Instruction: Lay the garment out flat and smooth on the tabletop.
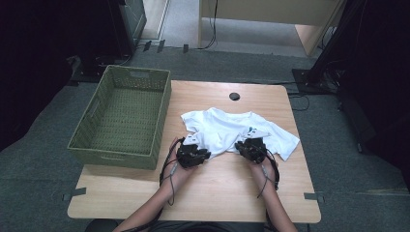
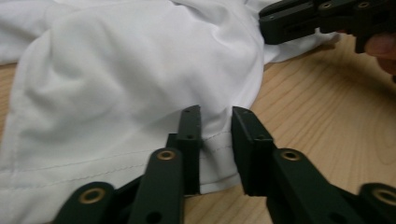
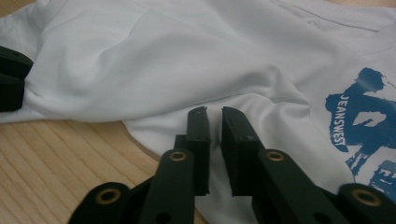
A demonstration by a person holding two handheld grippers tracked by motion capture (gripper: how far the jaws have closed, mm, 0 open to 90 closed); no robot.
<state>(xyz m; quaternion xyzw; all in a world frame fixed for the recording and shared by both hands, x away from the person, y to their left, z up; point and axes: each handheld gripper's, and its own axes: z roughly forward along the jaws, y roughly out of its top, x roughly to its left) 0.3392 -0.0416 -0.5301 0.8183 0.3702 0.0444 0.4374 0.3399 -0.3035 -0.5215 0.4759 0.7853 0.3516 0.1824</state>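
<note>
Both claws pinch the near hem of the white T-shirt, which lies crumpled mid-desk, right of the green basket. Left claw: jaws nearly together, hem fabric between them. Right claw: same, pinched on the edge near the blue print.

Risks:
- Bites look shallow, right at the stitched hem; I'd expect a slip if the lift is fast or the claws pull apart unevenly.
- Could be gripping one layer only, so the shirt may unfold lopsided.

Room: bare desk in front of both claws, basket rim close on the left, shirt's right sleeve near the desk edge.
</note>
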